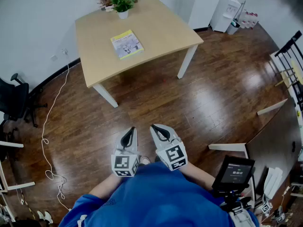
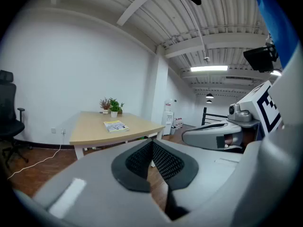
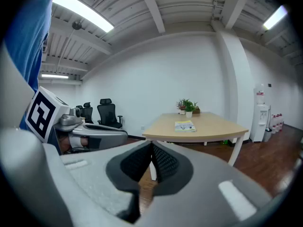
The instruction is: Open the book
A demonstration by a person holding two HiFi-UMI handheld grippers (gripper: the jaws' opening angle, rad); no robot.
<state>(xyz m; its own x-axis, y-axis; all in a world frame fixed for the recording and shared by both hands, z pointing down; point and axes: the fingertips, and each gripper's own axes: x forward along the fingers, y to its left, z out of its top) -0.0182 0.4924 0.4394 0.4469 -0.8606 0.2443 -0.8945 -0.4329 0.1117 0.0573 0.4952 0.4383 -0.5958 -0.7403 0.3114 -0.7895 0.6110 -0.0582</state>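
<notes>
A closed book (image 1: pixel 127 44) with a yellow and white cover lies flat near the middle of a light wooden table (image 1: pixel 163 25). The same book (image 2: pixel 116 126) shows far off in the left gripper view, and the book (image 3: pixel 184 126) also lies on the tabletop in the right gripper view. My left gripper (image 1: pixel 128 137) and right gripper (image 1: pixel 160 132) are held side by side close to my body, well short of the table. Both have their jaws shut with nothing between them.
Potted plants (image 1: pixel 121 4) stand at the table's far edge. A black office chair (image 1: pixel 14 100) is at the left and a white cable (image 1: pixel 47 141) trails over the wooden floor. A water dispenser (image 1: pixel 228 8) stands at the back right; a small screen (image 1: pixel 233 173) is near my right side.
</notes>
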